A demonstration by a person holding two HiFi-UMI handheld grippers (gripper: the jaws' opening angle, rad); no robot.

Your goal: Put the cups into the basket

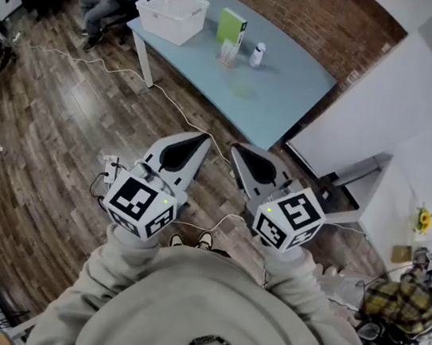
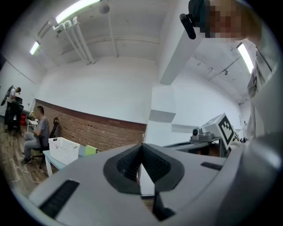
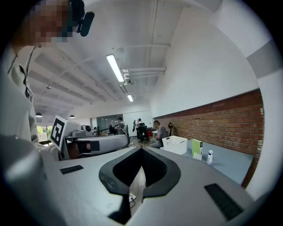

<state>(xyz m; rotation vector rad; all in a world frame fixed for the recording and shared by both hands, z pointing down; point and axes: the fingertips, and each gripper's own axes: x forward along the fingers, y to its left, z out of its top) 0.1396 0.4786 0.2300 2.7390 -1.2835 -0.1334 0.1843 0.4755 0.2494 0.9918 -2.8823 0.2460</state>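
Left grey two-jaw gripper (image 1: 203, 138) and right grey two-jaw gripper (image 1: 240, 149) held close to body, over wood floor (image 1: 62, 129). Jaws of each closed tip to tip, nothing clamped. White slatted plastic basket (image 1: 171, 15) set on pale blue table (image 1: 282, 105), well apart from grippers. Small clear item (image 1: 228, 53), possibly cup, seen just beside green box (image 1: 230, 27); white bottle (image 1: 257, 55) near.

Bright overhead strip lights (image 3: 115, 67), heavy fisheye warp, dark vignetted corners.

The right gripper (image 3: 141, 151), jaws closed on nothing, faces a pale blue table (image 3: 234, 165) along a brick wall (image 3: 221, 121), bearing a white basket (image 3: 175, 144), a green box (image 3: 197, 148) and a small white bottle (image 3: 209, 156).
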